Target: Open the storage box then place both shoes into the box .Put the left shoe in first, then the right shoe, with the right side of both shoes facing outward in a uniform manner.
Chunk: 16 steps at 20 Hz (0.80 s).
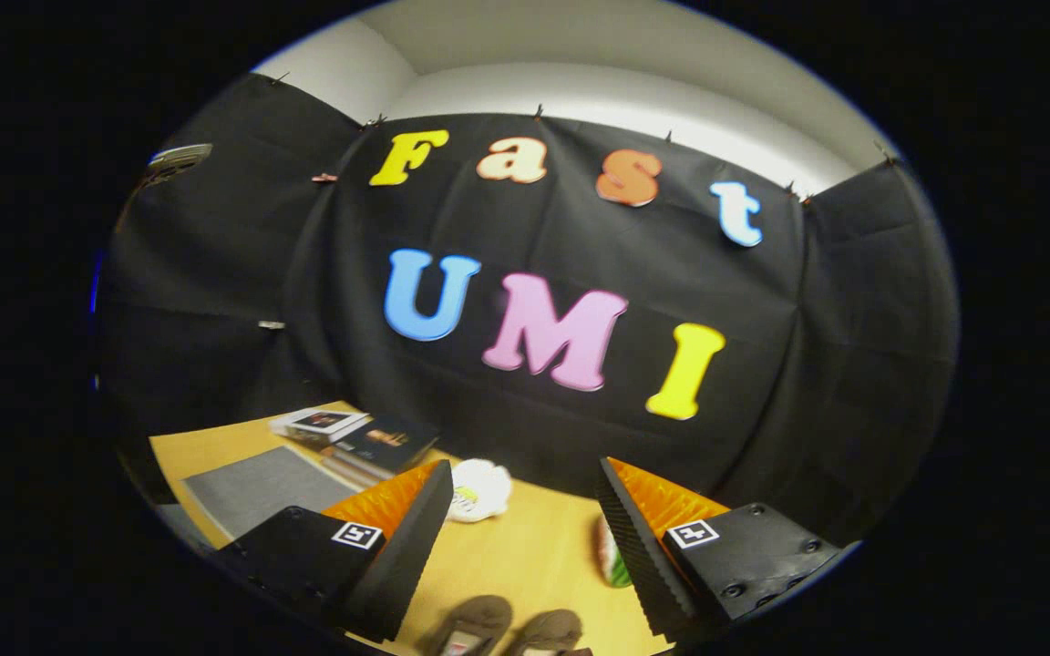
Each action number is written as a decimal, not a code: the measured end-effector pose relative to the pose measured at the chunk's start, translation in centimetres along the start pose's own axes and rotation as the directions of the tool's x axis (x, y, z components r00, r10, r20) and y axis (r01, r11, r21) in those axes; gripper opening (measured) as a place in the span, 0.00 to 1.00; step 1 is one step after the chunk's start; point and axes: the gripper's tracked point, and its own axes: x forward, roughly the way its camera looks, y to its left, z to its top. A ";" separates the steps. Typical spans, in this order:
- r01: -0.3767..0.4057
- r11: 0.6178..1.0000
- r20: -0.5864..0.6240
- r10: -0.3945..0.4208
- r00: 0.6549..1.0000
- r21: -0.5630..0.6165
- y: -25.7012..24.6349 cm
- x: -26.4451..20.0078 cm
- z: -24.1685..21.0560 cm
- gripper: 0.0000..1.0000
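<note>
Tongs (pixel 525 519) wide open with nothing held, two brown shoes (pixel 507 629) side by side on the yellow table (pixel 525 556) low between the fingers, toes pointing away, white fluffy thing (pixel 481 489) just ahead, books (pixel 356 437) and grey mat (pixel 256 490) off to the left

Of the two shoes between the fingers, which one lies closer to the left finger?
The brown shoe beside the left finger; the other shoe lies right of it. The hand-held gripper is open.

Handheld gripper (pixel 525 519) with fingers spread apart, ridged inner faces, dark screw-fastened blocks behind them, each block bearing a square black-and-white marker (pixel 357 535)
</note>
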 end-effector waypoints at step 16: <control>-0.300 0.377 -0.101 0.753 0.650 0.876 16.8 5.2 -17.2 0.96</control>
